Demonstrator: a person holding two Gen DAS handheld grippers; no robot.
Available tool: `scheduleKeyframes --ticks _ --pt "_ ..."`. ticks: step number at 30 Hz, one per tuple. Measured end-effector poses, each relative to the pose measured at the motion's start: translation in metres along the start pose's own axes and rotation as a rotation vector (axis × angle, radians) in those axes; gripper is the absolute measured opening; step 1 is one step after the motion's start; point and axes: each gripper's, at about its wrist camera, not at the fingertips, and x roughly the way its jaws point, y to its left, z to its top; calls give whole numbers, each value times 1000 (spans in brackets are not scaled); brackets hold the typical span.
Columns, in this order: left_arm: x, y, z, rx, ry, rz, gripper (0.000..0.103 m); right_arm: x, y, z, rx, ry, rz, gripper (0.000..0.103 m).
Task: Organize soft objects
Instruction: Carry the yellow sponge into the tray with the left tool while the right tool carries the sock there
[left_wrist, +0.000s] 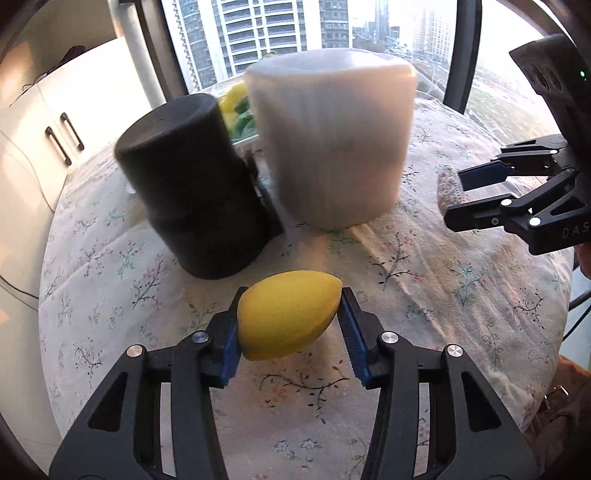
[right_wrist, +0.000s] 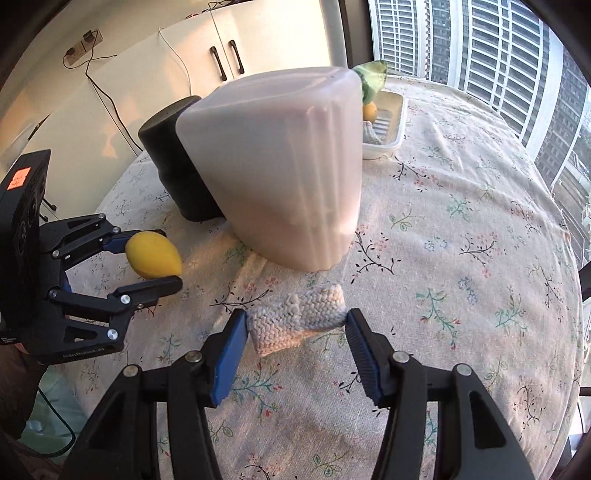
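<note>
My left gripper (left_wrist: 290, 314) is shut on a soft yellow lemon (left_wrist: 286, 317) and holds it above the floral tablecloth; it also shows in the right wrist view (right_wrist: 155, 258), with the lemon (right_wrist: 152, 254) between its jaws. My right gripper (right_wrist: 295, 328) is shut on a cream knitted piece (right_wrist: 295, 319) just over the cloth. In the left wrist view the right gripper (left_wrist: 456, 195) is at the right with the knitted piece (left_wrist: 448, 184) at its tips.
A tall translucent white container (left_wrist: 332, 140) (right_wrist: 284, 166) and a black cylinder (left_wrist: 195, 184) (right_wrist: 173, 162) stand on the round table. Behind them a white tray (right_wrist: 388, 125) holds yellow and green soft items. White cabinets (right_wrist: 229, 55) and windows lie beyond.
</note>
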Motion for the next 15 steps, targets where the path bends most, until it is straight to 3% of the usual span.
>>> scheduleKeyframes --ticks 9,15 --pt "-12 64 -13 -95 8 138 45 8 -24 21 36 -2 -72 58" --pt "-13 107 -12 -175 11 175 45 15 -52 32 67 -2 -124 58"
